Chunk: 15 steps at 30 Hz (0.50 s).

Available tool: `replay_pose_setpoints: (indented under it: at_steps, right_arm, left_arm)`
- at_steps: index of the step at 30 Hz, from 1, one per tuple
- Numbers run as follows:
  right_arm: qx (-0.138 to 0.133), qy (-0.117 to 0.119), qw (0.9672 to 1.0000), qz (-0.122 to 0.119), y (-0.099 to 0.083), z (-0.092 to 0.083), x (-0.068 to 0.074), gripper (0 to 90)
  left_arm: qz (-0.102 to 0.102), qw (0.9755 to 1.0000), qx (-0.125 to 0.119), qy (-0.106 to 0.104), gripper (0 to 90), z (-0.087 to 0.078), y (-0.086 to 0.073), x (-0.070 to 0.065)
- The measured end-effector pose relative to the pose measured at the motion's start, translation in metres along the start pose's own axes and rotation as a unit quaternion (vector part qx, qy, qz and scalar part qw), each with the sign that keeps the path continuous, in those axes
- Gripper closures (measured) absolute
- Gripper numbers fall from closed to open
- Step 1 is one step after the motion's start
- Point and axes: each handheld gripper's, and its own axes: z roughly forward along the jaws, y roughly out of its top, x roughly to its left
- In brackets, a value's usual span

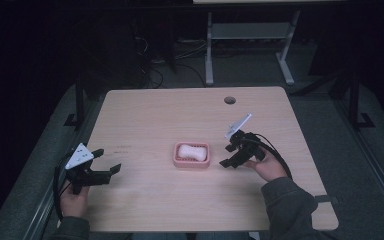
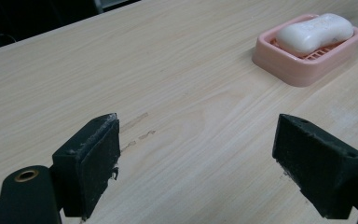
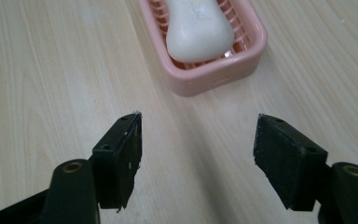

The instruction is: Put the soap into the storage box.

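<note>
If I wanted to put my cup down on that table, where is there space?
Plenty of room. The wooden table is bare behind the pink soap dish, up to the round hole, and along the near edge between the person's hands. It is tighter beside the dish, where the open right gripper sits close; the left gripper stands farther off.

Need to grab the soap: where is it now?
The soap lies in the pink dish at the table's middle in the high view, nearer the right hand-held gripper.
</note>
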Motion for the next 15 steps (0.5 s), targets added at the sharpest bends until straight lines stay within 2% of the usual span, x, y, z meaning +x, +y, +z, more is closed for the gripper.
replay_pose_setpoints:
  at_steps: [5, 6, 8, 10, 11, 15]
  right_arm:
    - [0.001, -0.002, 1.0, 0.0, -0.011, -0.002, 0.003, 31.7]
    - [0.002, -0.001, 1.0, 0.008, -0.013, -0.003, 0.004, 31.7]
    - [-0.003, -0.003, 1.0, 0.002, -0.018, -0.003, 0.005, 31.7]
    - [0.002, -0.001, 0.9999, 0.011, -0.021, -0.004, 0.006, 31.7]
    - [-0.003, -0.004, 1.0, 0.003, -0.026, -0.005, 0.008, 31.8]
    - [-0.006, -0.004, 0.9999, 0.009, -0.036, -0.008, 0.012, 31.7]
  left_arm:
    - [0.0, 1.0, 0.001, 0.0, 14.5, 0.0, 0.0, 0.0]
    - [0.0, 1.0, 0.001, 0.0, 14.5, 0.0, 0.0, 0.0]
    - [0.0, 1.0, 0.001, 0.0, 14.5, 0.0, 0.0, 0.0]
    - [0.0, 1.0, 0.002, 0.0, 14.5, 0.001, 0.0, -0.001]
    - [0.0, 1.0, 0.002, -0.001, 14.5, 0.001, 0.0, -0.001]
    - [0.002, 1.0, 0.003, -0.001, 14.5, 0.002, 0.0, -0.002]
